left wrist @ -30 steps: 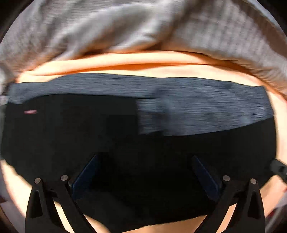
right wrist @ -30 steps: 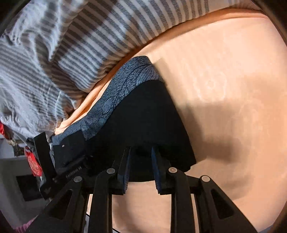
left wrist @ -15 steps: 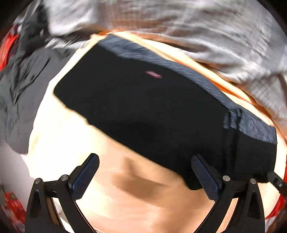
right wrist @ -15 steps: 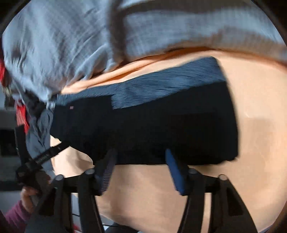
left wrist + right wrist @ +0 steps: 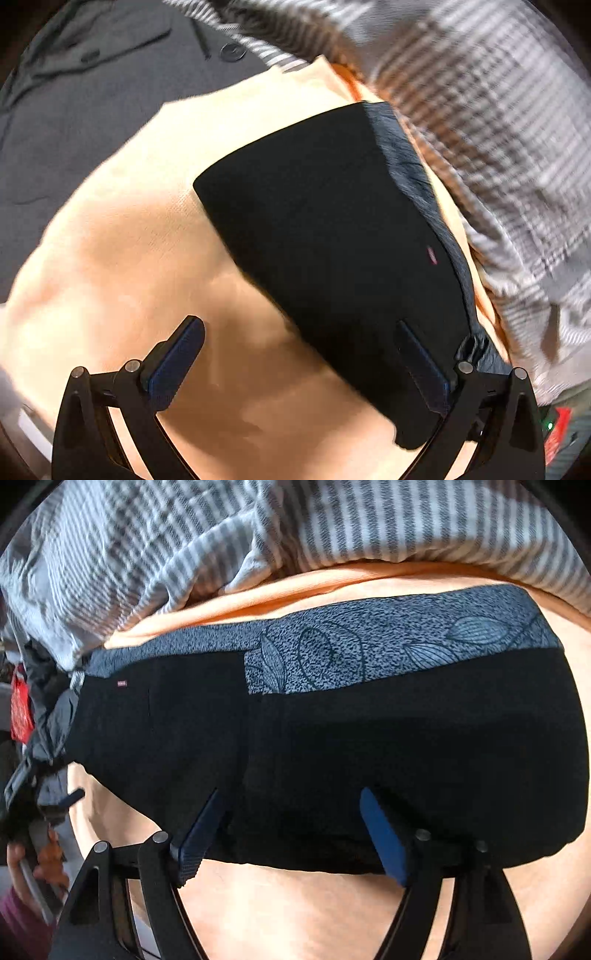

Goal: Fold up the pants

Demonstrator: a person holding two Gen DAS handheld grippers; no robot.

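Note:
The black pants [image 5: 369,746] lie folded in a compact rectangle on the peach sheet [image 5: 314,915], with a grey leaf-patterned band [image 5: 369,653] along the far edge. In the left wrist view the pants [image 5: 332,229] run diagonally to the right. My left gripper [image 5: 306,365] is open and empty, its right finger over the pants' near corner. My right gripper [image 5: 291,834] is open and empty, both fingers over the near edge of the pants.
A grey-and-white striped blanket [image 5: 258,531] is bunched behind the pants and shows in the left wrist view [image 5: 498,122]. A dark grey garment [image 5: 74,92] lies at the left. A hand [image 5: 40,860] holds the other gripper at far left.
My right gripper has opened and let go of the pants, then backed off to face their long edge. My left gripper has pulled off the pants and swung left.

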